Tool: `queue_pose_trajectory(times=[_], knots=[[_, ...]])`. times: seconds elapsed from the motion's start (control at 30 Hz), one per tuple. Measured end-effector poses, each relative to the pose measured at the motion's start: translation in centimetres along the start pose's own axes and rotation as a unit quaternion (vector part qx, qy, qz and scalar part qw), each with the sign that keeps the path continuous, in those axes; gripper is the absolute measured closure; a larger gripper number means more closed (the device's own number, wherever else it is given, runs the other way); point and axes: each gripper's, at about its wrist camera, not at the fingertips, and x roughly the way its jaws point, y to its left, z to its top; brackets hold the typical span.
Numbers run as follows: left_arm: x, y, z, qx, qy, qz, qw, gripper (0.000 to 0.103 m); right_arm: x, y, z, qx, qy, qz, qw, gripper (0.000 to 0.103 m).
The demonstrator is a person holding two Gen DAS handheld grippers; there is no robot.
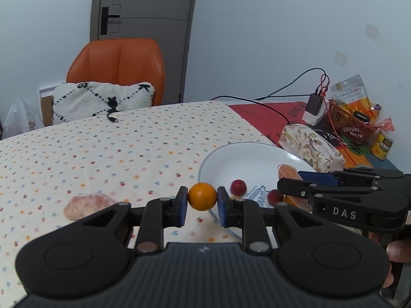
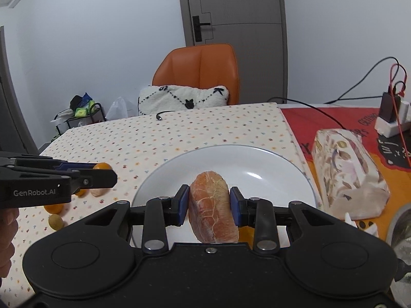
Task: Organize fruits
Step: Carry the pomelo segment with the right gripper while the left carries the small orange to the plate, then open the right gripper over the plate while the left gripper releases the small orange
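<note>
My left gripper point(image 1: 202, 200) is shut on a small round orange point(image 1: 202, 196), held just above the near-left rim of the white plate point(image 1: 246, 159). Two red berries point(image 1: 238, 187) lie in the plate. My right gripper point(image 2: 210, 202) is shut on a peeled pink-orange citrus segment point(image 2: 212, 210) over the plate's point(image 2: 231, 159) near side. A second peeled segment point(image 1: 88, 205) lies on the dotted tablecloth to the left. The left gripper point(image 2: 105, 172) shows at the left of the right wrist view, with small orange and yellowish fruits point(image 2: 55, 222) on the cloth below it.
A patterned tissue pack point(image 2: 349, 174) lies right of the plate on a red mat. Behind it are a charger with cables point(image 1: 314, 107), an orange basket point(image 1: 352, 123) and a can point(image 1: 382, 145). A metal bowl point(image 2: 400, 225) is at the far right. An orange chair point(image 2: 200, 71) with a cushion stands behind the table.
</note>
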Motion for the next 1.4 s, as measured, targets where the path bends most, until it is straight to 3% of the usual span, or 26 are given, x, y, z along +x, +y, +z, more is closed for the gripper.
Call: queue_pose_trajectory(times=[0.73,0.8,1.0,1.23,1.4], knots=[[2.0,-4.1,0.4,0.021,0.011,-0.028,0.9993,0.080,-2.6,-3.7,-0.6,0.061,-0.020,-0.004,0.998,0.063],[1.8,-4.3,0.5,0.023,0.006,-0.030,0.9993,0.080,-2.9,-3.7,-0.6,0.062,-0.023,-0.006,0.998,0.059],[1.0,-4.2,0.6,0.023,0.000,-0.029,0.9993,0.067,-3.5,-3.6,-0.8,0.065,-0.027,-0.008,0.997,0.056],[-0.5,-2.6,0.5,0.024,-0.017,-0.001,0.9996,0.031,-3.6,-2.8,-1.2,0.066,-0.025,-0.001,0.997,0.049],[-1.9,-0.9,0.4,0.020,-0.028,0.000,0.9994,0.018,-3.7,-1.7,-1.5,0.068,-0.022,0.005,0.997,0.037]])
